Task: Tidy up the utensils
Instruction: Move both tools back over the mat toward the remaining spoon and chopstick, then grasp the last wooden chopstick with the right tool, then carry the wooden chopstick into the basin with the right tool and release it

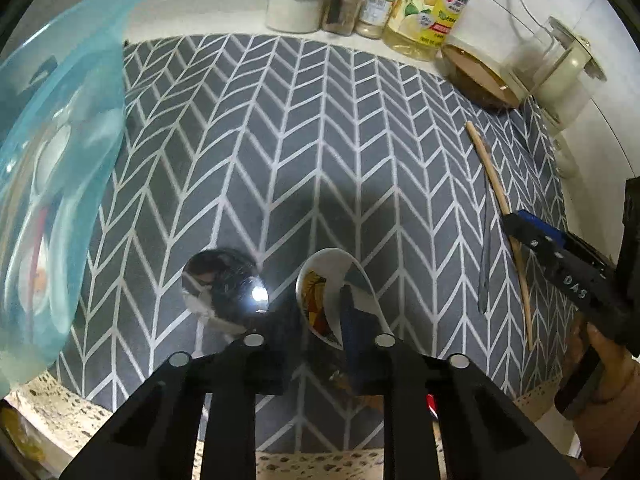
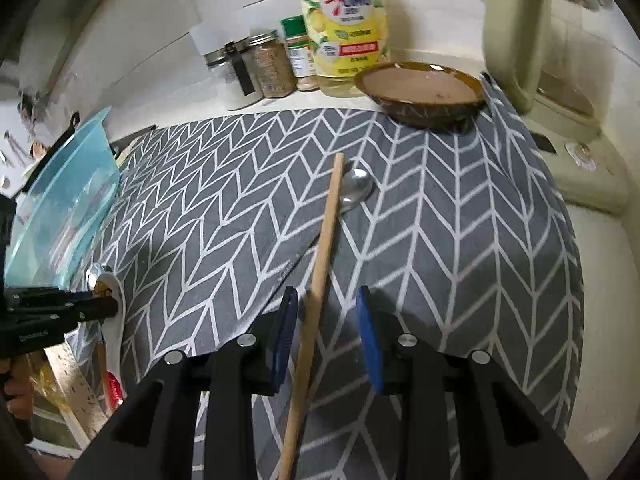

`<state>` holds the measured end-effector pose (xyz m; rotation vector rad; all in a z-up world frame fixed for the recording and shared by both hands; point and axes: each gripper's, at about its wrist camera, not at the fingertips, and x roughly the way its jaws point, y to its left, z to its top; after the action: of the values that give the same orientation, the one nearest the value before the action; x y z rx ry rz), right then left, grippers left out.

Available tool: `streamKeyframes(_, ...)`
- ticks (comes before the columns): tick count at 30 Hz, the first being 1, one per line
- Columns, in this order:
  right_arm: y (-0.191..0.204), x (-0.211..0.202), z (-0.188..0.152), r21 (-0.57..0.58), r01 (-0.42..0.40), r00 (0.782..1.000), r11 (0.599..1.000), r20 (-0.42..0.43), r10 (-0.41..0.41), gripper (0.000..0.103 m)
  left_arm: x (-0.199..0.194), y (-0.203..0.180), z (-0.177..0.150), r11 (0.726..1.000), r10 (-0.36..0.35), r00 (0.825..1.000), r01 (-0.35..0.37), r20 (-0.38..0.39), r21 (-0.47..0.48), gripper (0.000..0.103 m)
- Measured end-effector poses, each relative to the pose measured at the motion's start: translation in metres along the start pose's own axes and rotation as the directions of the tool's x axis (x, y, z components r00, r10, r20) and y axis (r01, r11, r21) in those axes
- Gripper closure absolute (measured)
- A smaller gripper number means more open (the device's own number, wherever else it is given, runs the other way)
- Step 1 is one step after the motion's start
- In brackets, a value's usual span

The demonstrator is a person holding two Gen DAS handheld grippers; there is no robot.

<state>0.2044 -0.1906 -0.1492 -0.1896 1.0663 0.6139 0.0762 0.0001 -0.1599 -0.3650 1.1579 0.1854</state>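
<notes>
- Kitchen counter, grey herringbone mat [image 1: 280, 128]: two handheld grippers low over scattered utensils, sorting job barely begun by the look of it.
- Left gripper [image 1: 320, 340]: jaws narrowed round the handle of a white ceramic spoon [image 1: 320, 300]; blue pad appears pressed on it, so I read it as gripped. Bowl end, w/ yellow print, points away from the camera.
- Steel ladle [image 1: 222, 286] lies just beside the spoon on its left, bowl up, untouched.
- Right gripper [image 2: 327, 312]: jaws part open, straddling a wooden stick [image 2: 320, 280]. Pads clear of it both sides; nothing held.
- Steel spoon [image 2: 354, 190] sits beyond, its handle running under the stick.
- Blue tub [image 2: 64, 200] at mat's left edge, items inside blurred; likely the drop-off, not certain.
- Handling, judged: ceramic spoon is stiff, glazed, slick and chippable. Hold on the handle is apt; lift level, set down softly.
- Stick is light, stiff, long. Grabbed near this end it may swing, so a hold nearer mid-length seems steadier.
- Steel pieces are smooth and thin, lying flat on cloth; pinch across the handle, not the bowl.
</notes>
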Motion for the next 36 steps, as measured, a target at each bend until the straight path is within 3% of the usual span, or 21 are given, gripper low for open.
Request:
streamKeyframes(3,0.021,0.003,-0.004,-0.154,0.105,0.994,0.982,0.029,-0.102,0.076,0.001,-0.010,0.005,0.999,-0.023,1.000,0.023,-0.003,0.029,0.094)
streamKeyframes(5,0.030,0.002,-0.006,-0.215,0.118,0.993,0.969,0.042,-0.111,0.091,0.001,-0.013,0.010,0.998,-0.054,0.998,0.055,-0.007,0.020,0.096)
streamKeyframes(6,0.032,0.002,-0.005,-0.219,0.118,0.993,0.969,0.039,-0.112,0.094,0.000,-0.014,0.013,0.997,-0.072,0.997,0.072,-0.010,0.007,0.096)
streamKeyframes(11,0.017,-0.003,0.002,-0.058,0.029,0.999,0.998,0.022,-0.028,0.096,-0.012,-0.016,0.023,0.993,-0.114,0.993,0.114,0.013,0.014,0.097)
streamKeyframes(19,0.024,-0.034,0.023,0.044,-0.049,0.993,0.998,0.109,0.044,0.096,-0.048,-0.008,0.042,0.983,-0.185,0.981,0.184,0.058,0.023,0.097)
streamKeyframes(29,0.070,-0.073,0.064,0.009,-0.065,0.974,0.998,0.217,0.061,0.096,-0.111,0.019,0.071,0.976,-0.217,0.965,0.210,0.151,0.060,0.097)
streamKeyframes(36,0.124,-0.109,0.100,-0.053,-0.135,0.940,0.989,0.308,0.145,0.096,-0.178,0.058,0.083,0.967,-0.256,0.936,0.246,0.241,0.074,0.097)
